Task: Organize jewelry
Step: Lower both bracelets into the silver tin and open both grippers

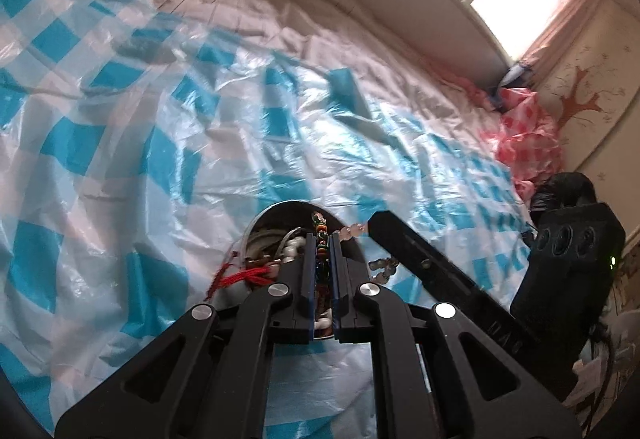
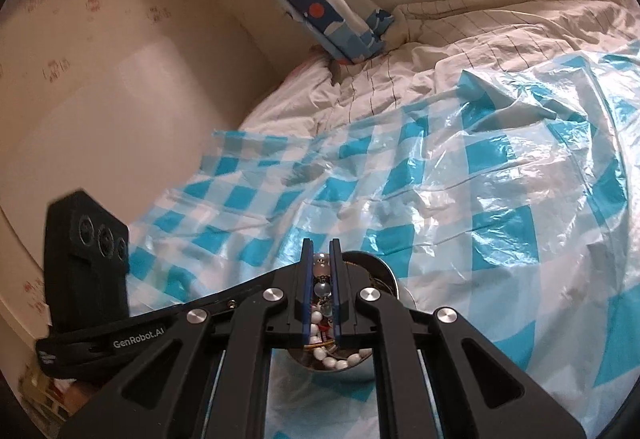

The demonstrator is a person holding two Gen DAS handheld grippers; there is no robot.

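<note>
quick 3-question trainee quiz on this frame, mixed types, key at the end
1. True or false: the left gripper is shut on a string of dark multicolored beads.
2. What does the right gripper hold? A) red tassel B) pale beads C) a ring
3. Fill in: the bowl sits on a blue-and-white checked plastic ____.

Key:
1. True; the string runs between the closed fingers.
2. B; pale, translucent beads sit between the fingers, above the bowl. The red tassel lies at the bowl's edge, ungripped.
3. Sheet.
</note>
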